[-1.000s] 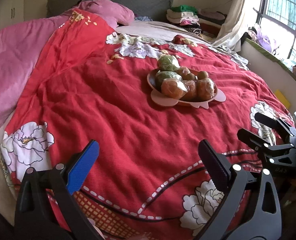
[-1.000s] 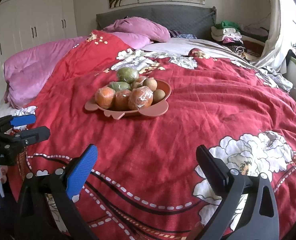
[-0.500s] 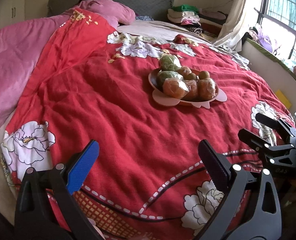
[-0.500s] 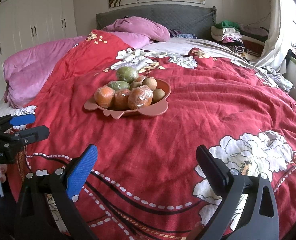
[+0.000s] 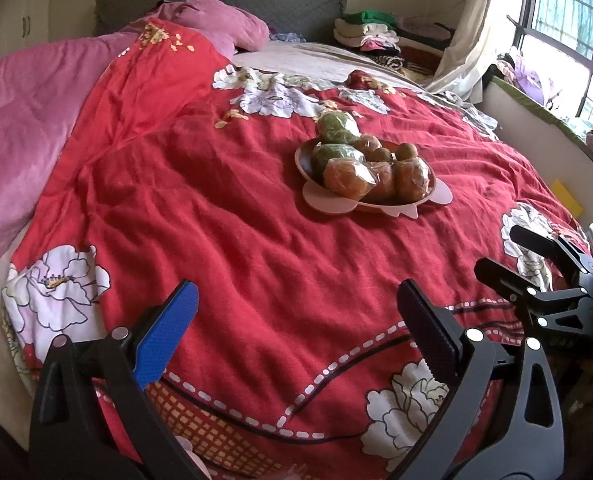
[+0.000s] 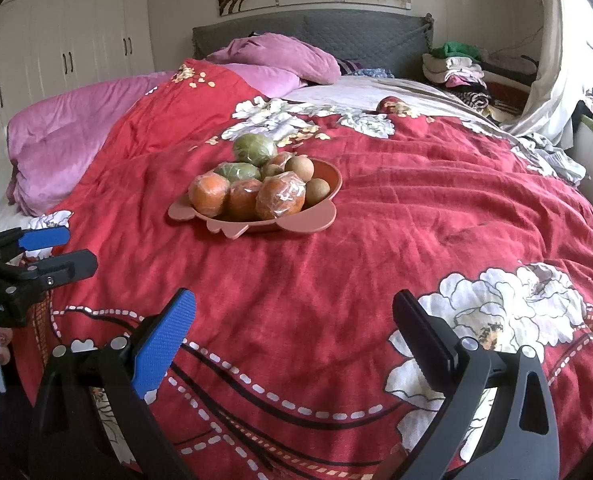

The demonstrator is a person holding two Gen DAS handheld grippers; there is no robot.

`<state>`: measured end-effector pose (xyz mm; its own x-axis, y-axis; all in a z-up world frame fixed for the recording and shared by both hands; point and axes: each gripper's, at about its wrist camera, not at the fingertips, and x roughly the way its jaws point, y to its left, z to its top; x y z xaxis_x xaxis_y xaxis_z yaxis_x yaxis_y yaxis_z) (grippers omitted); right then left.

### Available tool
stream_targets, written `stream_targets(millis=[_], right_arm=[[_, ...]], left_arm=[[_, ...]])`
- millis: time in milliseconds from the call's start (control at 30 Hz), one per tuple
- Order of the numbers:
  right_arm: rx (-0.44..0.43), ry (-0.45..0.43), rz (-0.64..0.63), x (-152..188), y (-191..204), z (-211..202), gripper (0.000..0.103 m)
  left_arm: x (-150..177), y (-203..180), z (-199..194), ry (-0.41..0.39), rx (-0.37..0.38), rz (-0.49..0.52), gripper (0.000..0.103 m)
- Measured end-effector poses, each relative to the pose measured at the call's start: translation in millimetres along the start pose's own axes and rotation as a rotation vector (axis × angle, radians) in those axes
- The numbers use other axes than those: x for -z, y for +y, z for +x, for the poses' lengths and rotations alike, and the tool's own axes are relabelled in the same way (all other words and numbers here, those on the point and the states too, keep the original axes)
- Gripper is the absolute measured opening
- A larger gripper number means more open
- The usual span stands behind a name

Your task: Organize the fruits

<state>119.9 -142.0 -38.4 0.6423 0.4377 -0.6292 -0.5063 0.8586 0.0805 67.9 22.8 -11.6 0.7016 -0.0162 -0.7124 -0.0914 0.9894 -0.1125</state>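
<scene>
Both my left gripper [image 5: 296, 316] and right gripper [image 6: 292, 316] hang wide apart and empty, well short of the plate [image 6: 324, 220] piled with wrapped fruits [image 6: 256, 188], so either sorting's coming or it's done.

**Legible text in the two wrist views**

Only one piece of lettering shows. In the right wrist view, white characters stand on the black body of the left gripper [image 6: 52, 248], below its blue-padded finger at the picture's left edge; the string is cut by the frame, and the visible end appears to read "Robot.AI". In the left wrist view, the body of the right gripper [image 5: 508, 252] carries faint pale marks, too blurred to read. Relative to that gripper, nothing else farther off bears readable print, numbers or signs.
</scene>
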Motion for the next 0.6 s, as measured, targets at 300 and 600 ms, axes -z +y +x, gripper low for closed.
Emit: stream_targets(millis=[300,600], right_arm=[[0.003,-0.001,0.002,0.1,-0.8,0.1,0.098],[0.028,0.001,-0.002,-1.5,-6.8,0.7,0.098]], left_arm=[[0.0,0.2,2.0,0.012,0.015,-0.007,0.093],[-3.8,-0.8,4.3,0.028,0.055,-0.014,0.093]])
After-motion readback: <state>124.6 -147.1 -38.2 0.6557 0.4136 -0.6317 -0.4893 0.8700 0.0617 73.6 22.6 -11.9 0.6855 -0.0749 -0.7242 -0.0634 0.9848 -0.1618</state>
